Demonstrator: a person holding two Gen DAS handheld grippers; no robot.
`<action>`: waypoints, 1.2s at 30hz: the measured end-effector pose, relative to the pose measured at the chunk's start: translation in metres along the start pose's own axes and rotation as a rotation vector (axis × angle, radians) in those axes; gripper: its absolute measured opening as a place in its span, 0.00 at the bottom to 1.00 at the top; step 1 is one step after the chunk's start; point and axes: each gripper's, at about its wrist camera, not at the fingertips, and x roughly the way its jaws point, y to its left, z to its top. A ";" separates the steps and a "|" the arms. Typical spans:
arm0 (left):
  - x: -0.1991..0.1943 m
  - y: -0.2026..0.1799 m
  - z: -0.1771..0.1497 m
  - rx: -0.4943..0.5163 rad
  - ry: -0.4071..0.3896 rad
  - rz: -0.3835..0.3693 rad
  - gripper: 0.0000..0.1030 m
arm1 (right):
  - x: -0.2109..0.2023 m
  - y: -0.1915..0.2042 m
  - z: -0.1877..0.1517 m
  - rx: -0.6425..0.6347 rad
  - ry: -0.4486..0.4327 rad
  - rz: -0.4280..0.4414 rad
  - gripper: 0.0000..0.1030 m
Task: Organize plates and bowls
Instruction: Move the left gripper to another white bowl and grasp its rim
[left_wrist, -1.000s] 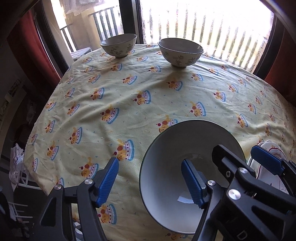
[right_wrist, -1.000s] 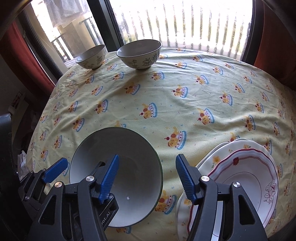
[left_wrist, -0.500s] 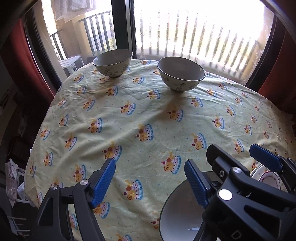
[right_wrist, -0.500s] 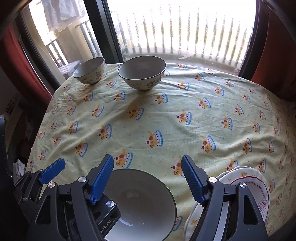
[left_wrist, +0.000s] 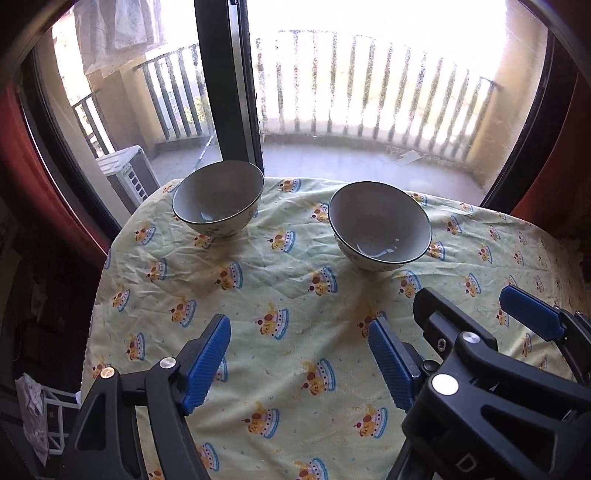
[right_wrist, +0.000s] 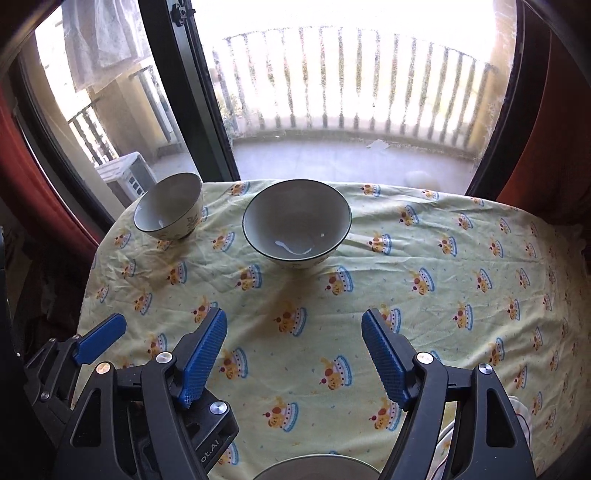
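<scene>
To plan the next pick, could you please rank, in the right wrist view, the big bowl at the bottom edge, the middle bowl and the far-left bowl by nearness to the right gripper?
1. Big bowl: at the bottom edge, just below the right gripper.
2. Middle bowl: straight ahead, mid-table.
3. Far-left bowl: by the window, left corner.

Black tongs (right_wrist: 293, 354) with ribbed blue pads (right_wrist: 202, 356), silver screws.

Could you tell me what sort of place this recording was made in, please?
Most likely a home dining corner beside a balcony. A table under a cartoon-print tablecloth holds two bowls; behind it a glass balcony door shows a railing, and red curtains hang at the sides.
</scene>
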 end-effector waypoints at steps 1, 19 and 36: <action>0.002 0.001 0.005 0.004 -0.005 -0.003 0.76 | 0.002 0.001 0.006 0.007 0.000 -0.003 0.76; 0.070 -0.014 0.078 0.026 -0.055 -0.063 0.80 | 0.054 -0.018 0.085 0.122 -0.087 -0.107 0.76; 0.146 -0.032 0.089 0.006 0.012 -0.021 0.64 | 0.136 -0.051 0.089 0.200 -0.036 -0.159 0.62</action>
